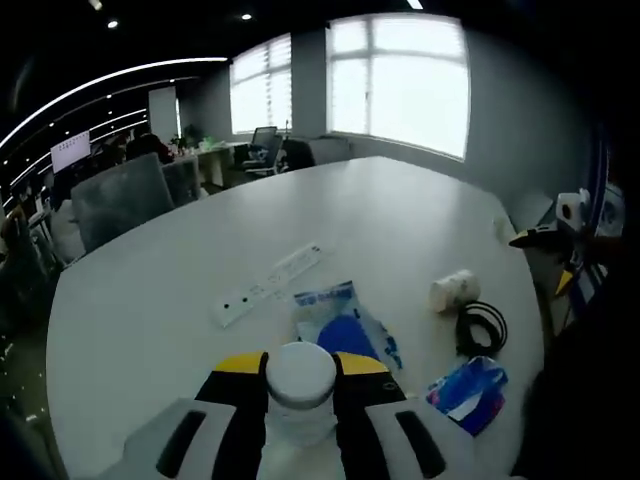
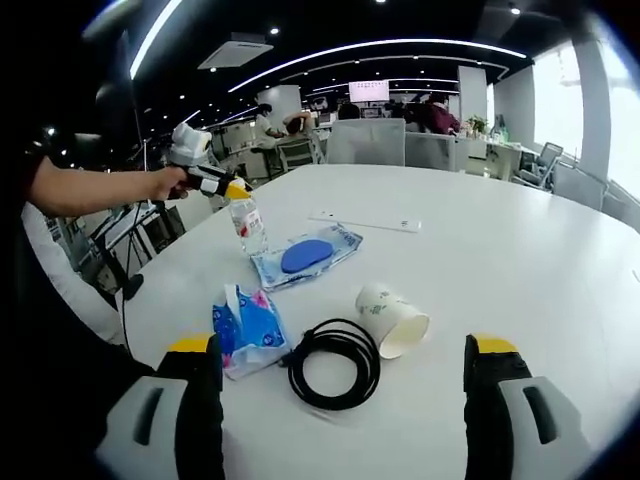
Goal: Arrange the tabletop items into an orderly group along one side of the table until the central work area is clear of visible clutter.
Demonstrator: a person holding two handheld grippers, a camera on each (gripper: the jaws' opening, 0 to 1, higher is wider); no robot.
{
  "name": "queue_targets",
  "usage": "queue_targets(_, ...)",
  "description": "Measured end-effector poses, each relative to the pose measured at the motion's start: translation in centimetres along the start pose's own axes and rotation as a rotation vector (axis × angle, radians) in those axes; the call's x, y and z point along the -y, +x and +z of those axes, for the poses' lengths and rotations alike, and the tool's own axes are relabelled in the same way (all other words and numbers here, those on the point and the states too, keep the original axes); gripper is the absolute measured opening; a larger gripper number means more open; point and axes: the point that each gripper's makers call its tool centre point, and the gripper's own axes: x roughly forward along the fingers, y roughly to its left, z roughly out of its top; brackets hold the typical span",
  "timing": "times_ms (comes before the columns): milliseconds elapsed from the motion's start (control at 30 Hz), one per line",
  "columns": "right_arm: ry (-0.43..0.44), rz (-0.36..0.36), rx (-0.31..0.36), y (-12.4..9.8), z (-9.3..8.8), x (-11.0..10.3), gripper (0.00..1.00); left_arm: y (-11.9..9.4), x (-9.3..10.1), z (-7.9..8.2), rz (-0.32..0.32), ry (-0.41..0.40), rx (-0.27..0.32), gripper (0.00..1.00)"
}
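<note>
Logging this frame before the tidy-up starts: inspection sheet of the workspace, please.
Surface: white table, items loose near one side, rest bare.
Job's things: water bottle held upright above the table; paper cup on its side; power strip lying flat; blue-and-clear pouch flat; tissue pack beside the cable.
Clutter: nothing seen beyond those.
Grippers: left hand-held gripper shut on the bottle's cap; right hand-held gripper open, jaws wide, above the cable, holding nothing.
Cables: black coiled cable, touching the tissue pack.
Surroundings: office with grey chairs, desks, bright windows.
</note>
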Motion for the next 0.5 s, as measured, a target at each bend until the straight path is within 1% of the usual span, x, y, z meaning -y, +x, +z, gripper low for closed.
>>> queue_targets(67, 0.001, 0.002, 0.001, 0.1, 0.06, -0.02, 0.97, 0.0, -0.09, -0.09, -0.01, 0.01, -0.003, 0.23)
queue_targets(167, -0.004, 0.006, 0.001, 0.36, 0.23, -0.11, 0.97, -0.07, -0.48, -0.22, -0.001, 0.011, -0.002, 0.23)
queue_targets(233, -0.004, 0.007, 0.004, 0.47, 0.34, -0.12, 0.97, -0.05, -0.36, -0.18, -0.002, 0.023, -0.002, 0.24)
queue_targets(333, -0.011, 0.003, 0.008, 0.52, 0.46, -0.06, 0.96, -0.02, -0.14, -0.01, 0.013, 0.024, -0.014, 0.24)
queue_targets(400, -0.016, 0.001, 0.026, 0.37, 0.82, -0.11, 0.95, -0.1, -0.24, 0.13, 0.015, 0.012, -0.015, 0.25)
queue_targets(433, -0.015, 0.004, 0.025, 0.37, 0.83, -0.18, 0.96, -0.32, -0.32, 0.5, 0.021, -0.002, 0.0, 0.25)
queue_targets(500, -0.015, 0.006, 0.026, 0.34, 0.86, -0.24, 0.96, -0.52, -0.25, 0.66, 0.021, -0.019, 0.001, 0.29)
